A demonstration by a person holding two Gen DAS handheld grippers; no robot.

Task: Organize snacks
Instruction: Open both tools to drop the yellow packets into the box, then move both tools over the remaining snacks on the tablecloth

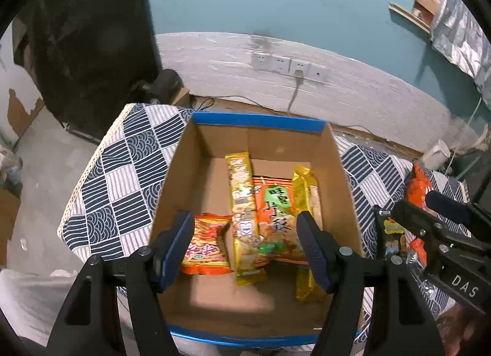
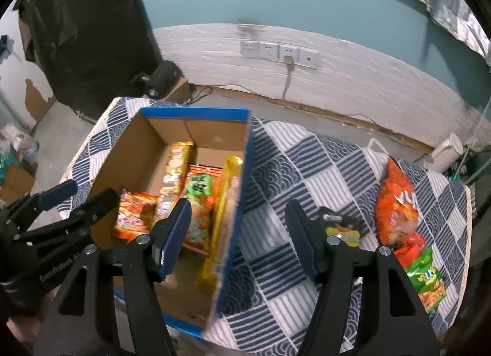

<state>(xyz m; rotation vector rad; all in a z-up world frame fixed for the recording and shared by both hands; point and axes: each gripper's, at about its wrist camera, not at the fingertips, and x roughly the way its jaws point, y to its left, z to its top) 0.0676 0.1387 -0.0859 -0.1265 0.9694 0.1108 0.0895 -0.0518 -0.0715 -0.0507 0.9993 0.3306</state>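
Teal wall above a white-painted brick band with a row of sockets [image 1: 287,64] fills the top of both views, and below it a tabletop covered in a navy-and-white patterned cloth [image 2: 307,166] carries the work. On the cloth sits an open cardboard box [image 1: 196,153] with a blue rim, at the centre of the left wrist view and at left of centre in the right wrist view. Inside it lie a small orange snack bag [image 1: 205,244] at the lower left, a long yellow packet [image 1: 244,212] running up the middle, an orange-and-green packet [image 1: 276,218] beside it, and a gold packet [image 1: 307,184] against the right wall. The left tool [image 1: 245,248] hovers over the box with its jaws spread apart and nothing pinched between them. The right tool [image 2: 237,238] is likewise released and empty, its left finger over the box and its right finger over the cloth. Outside the box, toward the right of the right wrist view, rest a dark packet [image 2: 340,224], a large orange bag [image 2: 396,205] and a green snack bag [image 2: 426,279], all apart from both tools.
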